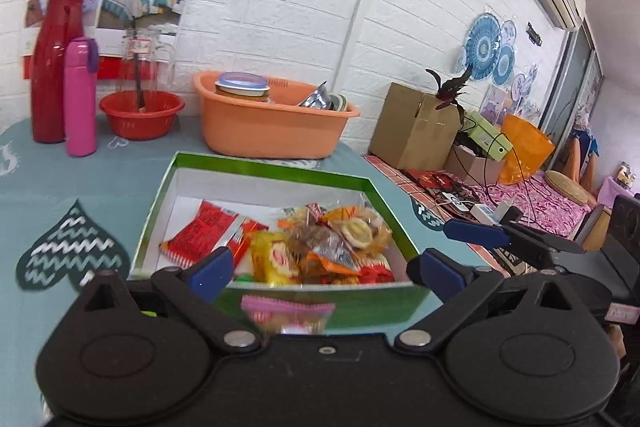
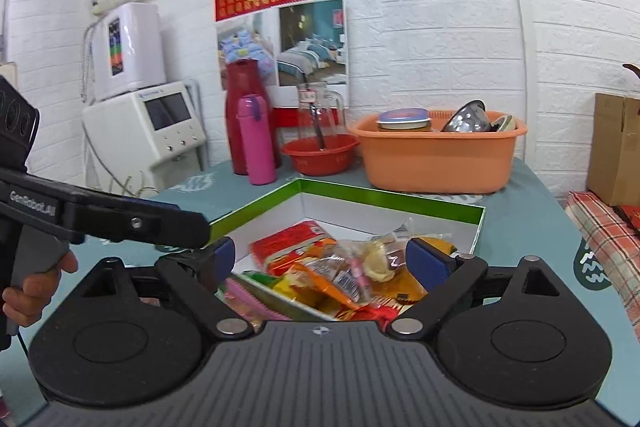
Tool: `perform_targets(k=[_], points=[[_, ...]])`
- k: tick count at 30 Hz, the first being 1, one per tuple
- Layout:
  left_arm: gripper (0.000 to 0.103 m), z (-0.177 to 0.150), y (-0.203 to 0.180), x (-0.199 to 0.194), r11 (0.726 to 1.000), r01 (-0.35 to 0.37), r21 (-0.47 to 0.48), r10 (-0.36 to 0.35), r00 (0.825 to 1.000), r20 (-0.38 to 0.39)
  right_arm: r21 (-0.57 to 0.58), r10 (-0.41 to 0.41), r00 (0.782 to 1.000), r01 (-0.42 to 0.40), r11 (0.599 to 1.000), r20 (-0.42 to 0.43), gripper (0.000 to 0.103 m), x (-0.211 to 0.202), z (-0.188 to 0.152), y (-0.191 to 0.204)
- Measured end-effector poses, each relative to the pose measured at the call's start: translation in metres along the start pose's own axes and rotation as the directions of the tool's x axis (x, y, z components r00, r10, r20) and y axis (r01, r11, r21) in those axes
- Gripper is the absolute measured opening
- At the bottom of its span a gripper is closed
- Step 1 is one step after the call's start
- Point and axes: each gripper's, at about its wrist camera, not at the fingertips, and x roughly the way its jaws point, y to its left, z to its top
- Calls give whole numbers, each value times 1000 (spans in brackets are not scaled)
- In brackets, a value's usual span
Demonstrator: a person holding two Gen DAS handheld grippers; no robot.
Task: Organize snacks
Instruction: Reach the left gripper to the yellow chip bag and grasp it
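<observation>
Both grippers sit at the near edge of the green snack box [image 1: 256, 167], on the teal tablecloth [image 1: 80, 179]. My left gripper [image 1: 320, 269]: jaws wide, nothing held. My right gripper [image 2: 320, 261]: jaws wide too, nothing between the pads that I can see. From the right wrist, the left gripper's black body crosses in from the left edge; I can't tell whether it touches the box rim.

Snacks are piled in the box's near half: a red packet [image 1: 200, 227] flat on the white floor, yellow wrapper [image 1: 272, 255], orange wrappers [image 1: 332, 259], clear-wrapped pastry [image 1: 356, 231]. One pink packet [image 1: 286, 307] lies outside, just beside the near wall, blurred.

Behind the box: orange basin [image 1: 264, 131] with dishes, red bowl [image 1: 140, 115], pink flask [image 1: 80, 99], red jug [image 1: 52, 67].
</observation>
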Motion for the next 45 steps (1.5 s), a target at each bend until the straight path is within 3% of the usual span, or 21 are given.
perform_targets(k=[7,10,13,17,21,28,34,35,37,39,42,45], points=[[103,-34,16,-63,997,-57,-60,57,998,5,21,110,994,-110,994,-12,103,-30,-4,17],[103,-48,32,-86,986,-138,-88,139,990,2,8,165,986,-165,986,3,103,-38,-3,29],[103,-63,51,-101,970,-202,-137,200,979,-26,15,217,975,-217,976,-42,103,-28,-10,42],[103,-79,74,-106,950,-230,-212,218,973,-78,17,276,948,-276,961,-157,103,1,-31,69],[103,-81,89,-109,942,-212,-262,198,977,-80,48,371,889,-373,927,-268,103,27,-50,102],[103,-87,106,-111,932,-206,-299,188,978,-88,-56,468,839,-500,864,-278,103,42,-48,153],[103,-97,113,-104,919,-182,-351,146,981,-128,-147,407,871,-456,878,-276,103,70,-57,164],[103,-99,112,-101,921,-176,-347,137,981,-136,-146,397,868,-453,880,-297,103,70,-60,164],[103,-102,109,-92,928,-163,-335,117,981,-152,-113,428,833,-491,864,-350,103,65,-65,159],[103,-104,106,-84,933,-140,-331,88,982,-165,-100,433,822,-499,861,-370,103,55,-70,156],[103,-107,103,-76,944,-116,-310,57,980,-191,-93,406,839,-466,880,-361,103,34,-77,148],[103,-105,103,-84,943,-126,-306,74,981,-179,-78,395,856,-443,893,-333,103,18,-75,142]])
